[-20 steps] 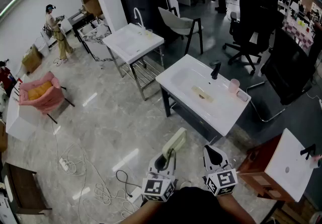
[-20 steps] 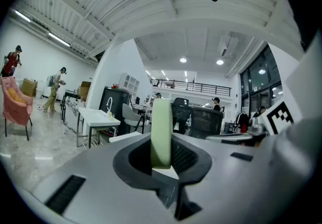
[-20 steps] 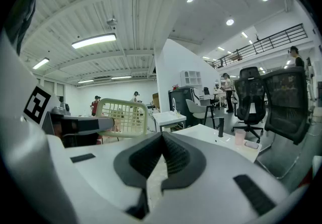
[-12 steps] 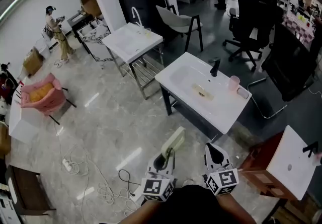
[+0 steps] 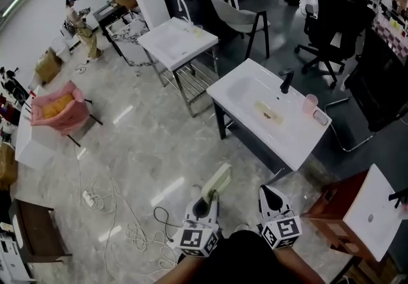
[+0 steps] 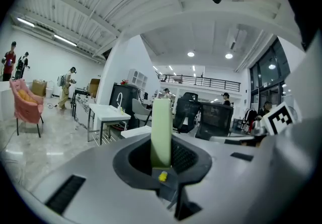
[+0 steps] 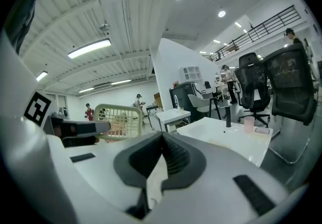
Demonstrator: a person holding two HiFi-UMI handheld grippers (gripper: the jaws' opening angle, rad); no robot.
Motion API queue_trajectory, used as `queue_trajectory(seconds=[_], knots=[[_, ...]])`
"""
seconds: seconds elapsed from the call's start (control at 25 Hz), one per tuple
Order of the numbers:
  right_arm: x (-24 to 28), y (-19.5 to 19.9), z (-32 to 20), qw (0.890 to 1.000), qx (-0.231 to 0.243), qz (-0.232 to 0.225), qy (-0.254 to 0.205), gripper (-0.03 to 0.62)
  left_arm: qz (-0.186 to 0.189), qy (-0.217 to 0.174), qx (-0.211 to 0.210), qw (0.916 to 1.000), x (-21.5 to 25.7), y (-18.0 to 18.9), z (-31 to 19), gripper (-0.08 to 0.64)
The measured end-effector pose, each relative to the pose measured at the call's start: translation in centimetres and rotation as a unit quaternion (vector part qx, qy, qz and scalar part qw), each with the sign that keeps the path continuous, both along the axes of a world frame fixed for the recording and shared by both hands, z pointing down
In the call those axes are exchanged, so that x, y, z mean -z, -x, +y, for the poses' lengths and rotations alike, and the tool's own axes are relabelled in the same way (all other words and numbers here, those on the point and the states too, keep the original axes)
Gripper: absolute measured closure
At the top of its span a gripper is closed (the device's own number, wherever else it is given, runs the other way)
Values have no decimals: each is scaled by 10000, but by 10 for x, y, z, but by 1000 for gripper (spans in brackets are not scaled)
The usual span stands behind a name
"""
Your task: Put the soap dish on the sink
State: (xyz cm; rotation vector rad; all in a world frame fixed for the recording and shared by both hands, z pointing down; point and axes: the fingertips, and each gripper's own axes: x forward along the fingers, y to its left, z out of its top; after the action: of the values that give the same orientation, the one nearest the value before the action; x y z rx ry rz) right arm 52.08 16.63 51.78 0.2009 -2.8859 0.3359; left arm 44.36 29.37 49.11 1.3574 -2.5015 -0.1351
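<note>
Pale green slatted plastic soap dish (image 5: 218, 182), clamped on edge in the jaws of the left gripper (image 5: 205, 205). Stands up past the jaw tips, leaning a little toward the sink. Seen edge-on in the left gripper view as a narrow green slab (image 6: 161, 130) dead centre, with dark ribbed pads (image 6: 182, 157) pressed on its lower part. Shows its gridded face (image 7: 118, 119) off to the left in the right gripper view. Right gripper (image 5: 273, 197) just beside the left one, apart from the dish, jaws together with tips meeting.

Held over pale marble-look floor (image 5: 146, 142), well apart from the white rectangular sink on dark legs (image 5: 294, 143), which lies up and to the right in the head view. Open floor between the dish and the sink's near long edge. Flat white rim along the front and both ends of the basin.

On the sink: black tap (image 5: 287, 80) at the back edge, pink cup (image 5: 310, 103) toward the right rear, yellowish patch (image 5: 269, 112) in the basin, too small to identify. Brown cabinet with white top (image 5: 328, 209) right of the grippers, near the sink's right corner. Farther off: second white sink table (image 5: 173, 40), grey chair (image 5: 240, 20), black office chairs (image 5: 338, 11). To the left: pink armchair (image 5: 56, 107), white power strip (image 5: 88, 198) with loose cables on the floor, person (image 5: 80, 16) standing far back.
</note>
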Motion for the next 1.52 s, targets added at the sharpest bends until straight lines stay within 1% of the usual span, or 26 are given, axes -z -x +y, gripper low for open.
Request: queue_trajectory(seconds=[0.12, 0.32, 0.52, 0.68, 0.8, 0.92, 1.04, 1.2, 1.36, 1.52], knots=[[-7, 24, 3, 9997, 67, 224, -30, 594, 4, -11, 49, 10000, 1, 23, 6, 515], [1, 74, 6, 9997, 160, 79, -146, 594, 76, -36, 104, 9999, -3, 78, 8, 515], [2, 132, 3, 9989, 154, 234, -368, 594, 143, -135, 83, 9998, -5, 140, 6, 515], [4, 190, 2, 9981, 118, 338, -509, 594, 190, -174, -61, 9996, -6, 196, 6, 515], [-1, 237, 3, 9969, 148, 506, -587, 594, 280, -210, -76, 9994, -10, 242, 7, 515], [7, 284, 1, 9963, 81, 575, -627, 594, 379, -260, -125, 9989, -7, 289, 4, 515], [18, 328, 5, 9965, 55, 508, -664, 594, 402, -314, -222, 9985, 1, 336, 4, 515], [29, 381, 15, 9971, 78, 299, -695, 594, 251, -376, -282, 9986, 9, 394, 9, 515], [31, 423, 26, 9966, 84, 326, -752, 594, 265, -415, -420, 9979, 10, 429, 13, 515], [27, 458, 52, 9956, 288, 374, -815, 594, 382, -425, -381, 9976, 3, 454, 31, 515]])
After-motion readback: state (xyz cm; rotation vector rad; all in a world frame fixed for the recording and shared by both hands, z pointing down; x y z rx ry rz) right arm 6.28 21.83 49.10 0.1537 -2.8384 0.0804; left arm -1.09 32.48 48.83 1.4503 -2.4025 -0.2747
